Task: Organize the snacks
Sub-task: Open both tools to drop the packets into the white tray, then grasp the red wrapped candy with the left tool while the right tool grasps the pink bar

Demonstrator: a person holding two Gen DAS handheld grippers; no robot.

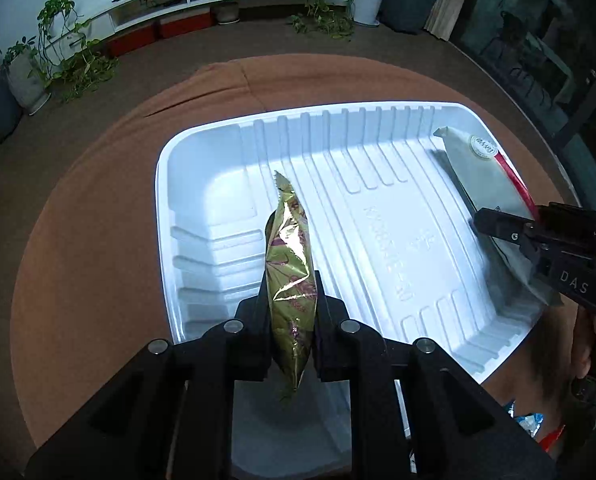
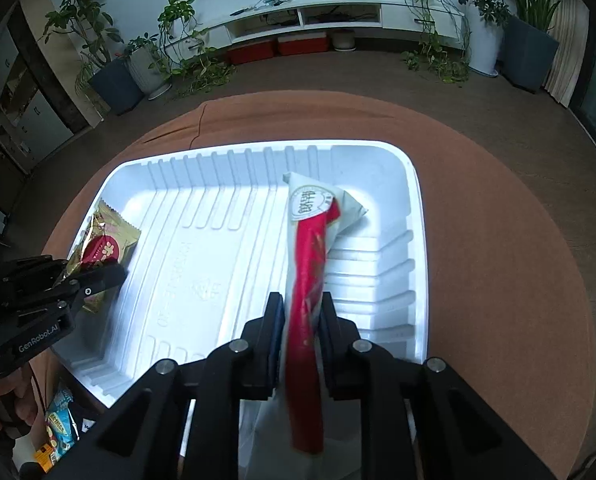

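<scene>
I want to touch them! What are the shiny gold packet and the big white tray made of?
The gold snack packet looks like thin metallic foil film: it is crinkled, glints with mirror-like highlights, and has a zigzag sealed end. The white tray looks like thin moulded plastic or foam, smooth and faintly glossy, with ribs pressed into its walls; which of the two is unclear.

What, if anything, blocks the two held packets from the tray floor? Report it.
Nothing visible does. The gold packet in the left gripper and the red-and-white packet in the right gripper hang over bare white tray floor.
</scene>
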